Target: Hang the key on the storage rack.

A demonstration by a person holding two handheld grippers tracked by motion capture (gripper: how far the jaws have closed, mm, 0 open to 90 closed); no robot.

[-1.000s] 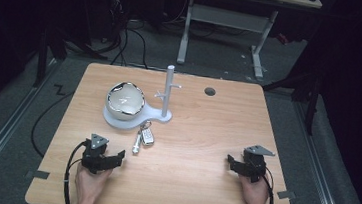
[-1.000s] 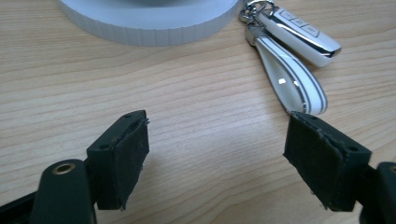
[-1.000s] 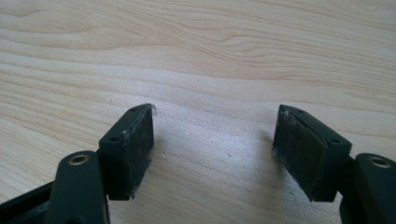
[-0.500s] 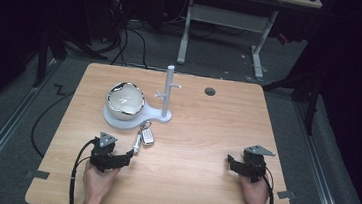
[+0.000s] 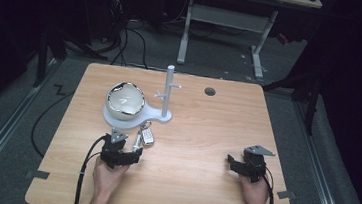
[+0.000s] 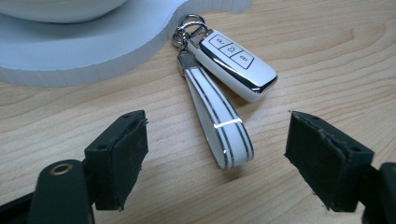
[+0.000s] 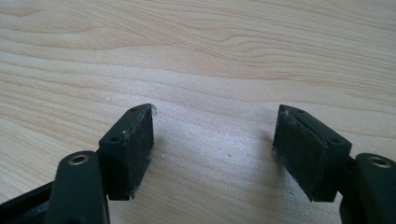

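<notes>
- The wooden tabletop (image 5: pixel 189 148) carries everything, with a small round hole (image 5: pixel 210 91) near its far edge.
- A white stand (image 5: pixel 137 119) sits left of centre: a flat base with an upright post (image 5: pixel 168 91) bearing short pegs, probably meant for hanging things.
- A white bowl (image 5: pixel 125 99) with a shiny rim rests on that base, beside the post.
- The left hand-held gripper (image 6: pixel 215 154) is low over the wood, jaws wide apart, straddling the near end of the strap; that spread looks set for closing on it.
- The right hand-held gripper (image 7: pixel 212 149) is well apart near the right edge, jaws also apart over bare wood with nothing between them, seemingly parked out of the way.
- A car key fob (image 6: pixel 236 63), white with chrome trim, lies flat just beside the stand's base.
- Its white looped strap (image 6: pixel 217 123) joins the fob at a metal ring (image 6: pixel 189 28) and trails toward the left hand-held gripper.
</notes>
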